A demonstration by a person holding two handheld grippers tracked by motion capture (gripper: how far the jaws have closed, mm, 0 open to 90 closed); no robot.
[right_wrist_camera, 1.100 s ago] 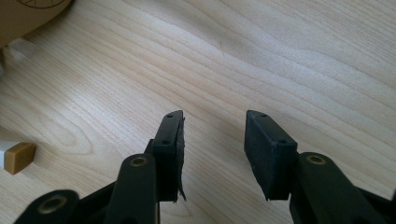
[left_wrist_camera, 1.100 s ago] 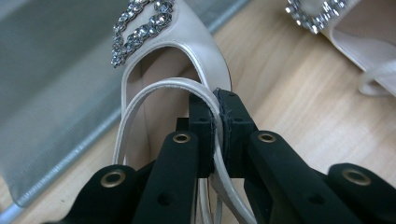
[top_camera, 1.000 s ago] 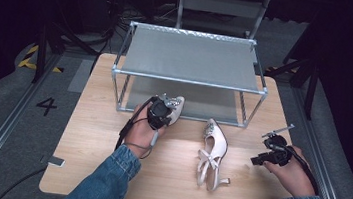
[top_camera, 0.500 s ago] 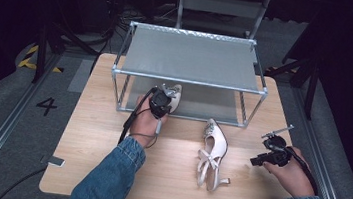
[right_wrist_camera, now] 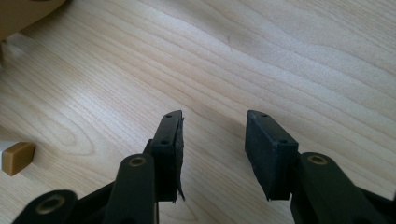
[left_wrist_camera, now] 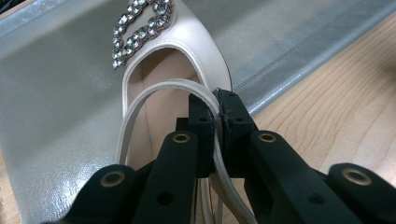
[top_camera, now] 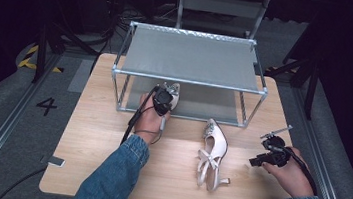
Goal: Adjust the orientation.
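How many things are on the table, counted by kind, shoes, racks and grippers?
Shoes: 2, one pinched by the left gripper at its strap, one lying on the table.
Racks: 1, the metal rack.
Grippers: 2, with the right gripper open.
Total: 5.

L gripper (top_camera: 163,99): arm extended fwd, jaws clamped tight on a thin strap (left_wrist_camera: 215,154), no gap. R gripper (top_camera: 270,151): held low at table's right edge, jaws parted, nothing between. Both forearms in denim sleeves.
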